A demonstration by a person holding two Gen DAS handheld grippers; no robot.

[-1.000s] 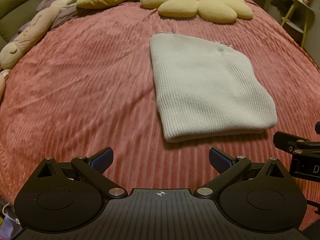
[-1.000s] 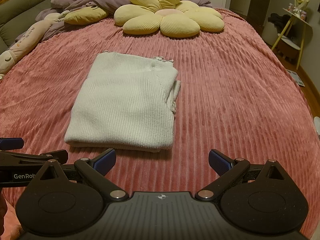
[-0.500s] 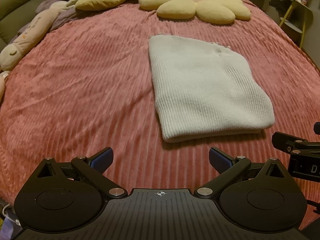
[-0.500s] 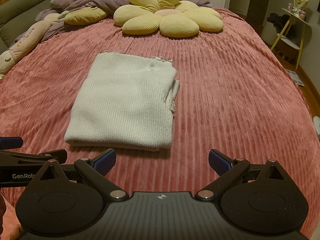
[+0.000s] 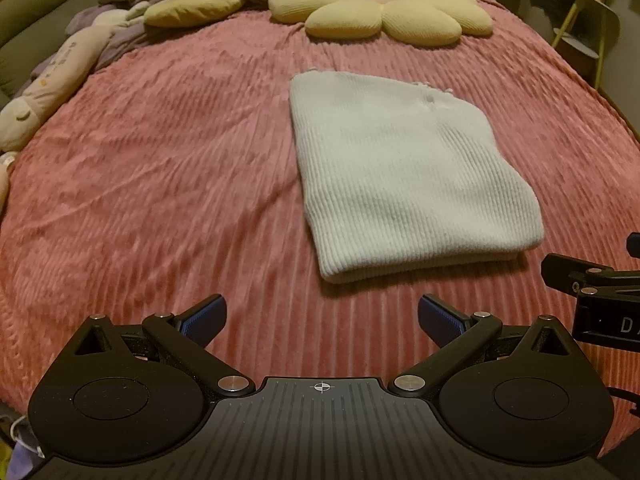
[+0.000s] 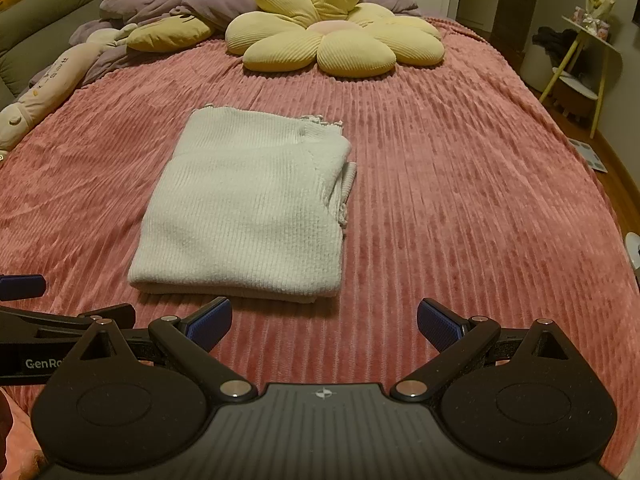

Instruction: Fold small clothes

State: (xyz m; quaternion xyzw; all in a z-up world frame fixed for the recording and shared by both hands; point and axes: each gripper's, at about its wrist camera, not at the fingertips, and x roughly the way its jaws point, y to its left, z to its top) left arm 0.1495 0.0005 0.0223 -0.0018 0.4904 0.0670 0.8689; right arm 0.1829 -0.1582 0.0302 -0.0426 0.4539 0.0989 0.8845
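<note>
Both tools wide apart and holding nothing — the little top looks folded.

The left tool point(image 5: 320, 314) and the right tool point(image 6: 324, 316) hang over the near edge of the bed point(image 6: 460, 200), each spread wide with nothing between its tips. Just past them lies the white knit top point(image 6: 244, 208), folded into a neat block. This fold seems done — next may be a last smoothing, or picking it up by the near edge.
</note>
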